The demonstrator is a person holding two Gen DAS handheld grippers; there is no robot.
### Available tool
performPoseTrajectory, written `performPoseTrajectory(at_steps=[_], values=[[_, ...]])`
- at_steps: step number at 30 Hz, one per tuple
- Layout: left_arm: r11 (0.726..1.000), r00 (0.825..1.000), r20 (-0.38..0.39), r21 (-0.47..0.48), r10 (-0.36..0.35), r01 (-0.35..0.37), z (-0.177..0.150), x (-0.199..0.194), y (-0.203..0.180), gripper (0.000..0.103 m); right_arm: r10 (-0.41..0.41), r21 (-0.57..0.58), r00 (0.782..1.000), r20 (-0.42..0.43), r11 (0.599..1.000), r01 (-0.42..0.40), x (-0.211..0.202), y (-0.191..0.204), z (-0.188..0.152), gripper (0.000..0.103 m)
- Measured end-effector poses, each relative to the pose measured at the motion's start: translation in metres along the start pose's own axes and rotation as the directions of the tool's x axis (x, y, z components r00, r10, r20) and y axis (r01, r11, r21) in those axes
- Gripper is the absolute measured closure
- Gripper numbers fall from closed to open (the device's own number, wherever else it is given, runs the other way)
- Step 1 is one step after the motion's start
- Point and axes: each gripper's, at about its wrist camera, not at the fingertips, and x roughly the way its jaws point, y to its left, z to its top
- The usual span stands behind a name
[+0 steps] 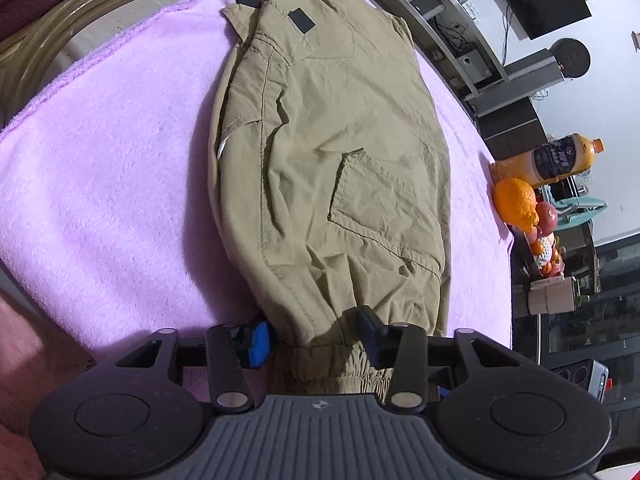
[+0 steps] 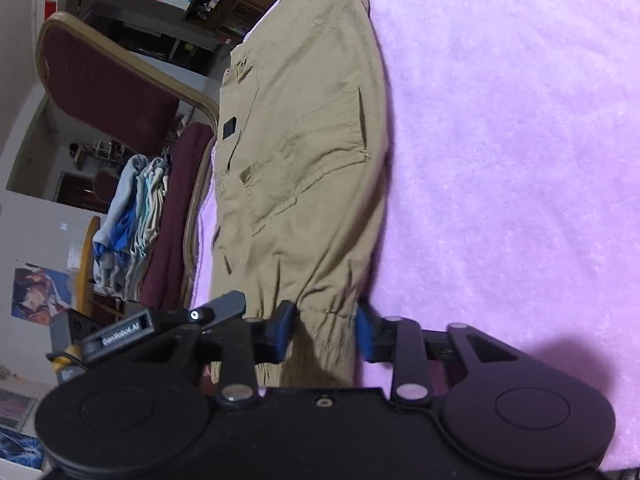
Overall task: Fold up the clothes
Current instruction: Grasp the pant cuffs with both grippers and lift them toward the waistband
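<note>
Left claw (image 1: 316, 336) and right claw (image 2: 326, 330) clamped on the elastic cuffs (image 1: 352, 376) of khaki cargo trousers (image 1: 332, 152), likely to lift that end for a fold. Trousers laid lengthwise on the pink blanket (image 1: 120, 184); fruit (image 1: 516, 204), juice bottle (image 1: 560, 160) beyond the blanket's edge.

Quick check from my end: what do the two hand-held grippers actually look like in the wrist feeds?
Both are matte black. The left hand-held gripper has a ribbed grey-black body with a small emblem, round side discs, silver pivot pins and blue pads on its fingers. The right hand-held gripper looks the same build, with blue pads too; the black bar in the right view, lettered "GenRobot-AI", appears to belong to the other unit. No sleeves or cables show clearly.
</note>
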Motion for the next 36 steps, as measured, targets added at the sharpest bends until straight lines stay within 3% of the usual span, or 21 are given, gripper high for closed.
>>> performPoseTrajectory(at_steps=[3,6,15,18,24,28,33,35,36], values=[[1.000,1.000,-0.003,0.018,-0.022,0.022,-0.005,-0.008,-0.007,0.080,0.045,0.008,0.998,0.038,0.999,-0.045,-0.016,0.004,-0.004,0.081],[0.998,0.999,0.012,0.052,-0.031,0.031,-0.012,-0.021,-0.018,0.082,0.069,0.002,0.995,0.074,0.998,-0.070,-0.034,0.012,-0.011,0.081],[0.990,0.990,-0.010,0.011,-0.138,0.138,-0.050,-0.058,-0.026,0.083,0.108,0.053,0.987,0.119,0.992,-0.115,-0.085,0.017,-0.051,0.081],[0.991,0.990,-0.037,0.014,-0.133,0.133,-0.058,-0.053,-0.023,0.082,0.104,0.102,0.987,0.123,0.988,-0.116,-0.090,0.011,-0.066,0.081],[0.998,0.988,-0.138,-0.033,-0.062,0.057,-0.064,-0.018,-0.003,0.057,0.093,0.205,0.988,0.121,0.972,-0.117,-0.074,-0.008,-0.073,0.082],[0.999,0.989,-0.146,-0.023,-0.029,0.026,-0.067,-0.013,-0.001,0.043,0.086,0.215,0.990,0.108,0.971,-0.108,-0.068,-0.015,-0.074,0.082],[0.999,0.982,-0.187,0.022,-0.029,0.034,-0.071,-0.001,-0.006,0.036,0.097,0.251,0.990,0.100,0.960,-0.119,-0.065,-0.029,-0.075,0.082],[0.997,0.977,-0.205,0.038,-0.055,0.064,-0.070,0.009,-0.009,0.036,0.101,0.255,0.990,0.098,0.959,-0.123,-0.065,-0.030,-0.074,0.082],[0.995,0.974,-0.214,0.043,-0.074,0.085,-0.069,0.013,-0.010,0.042,0.102,0.253,0.990,0.096,0.960,-0.123,-0.065,-0.030,-0.074,0.082]])
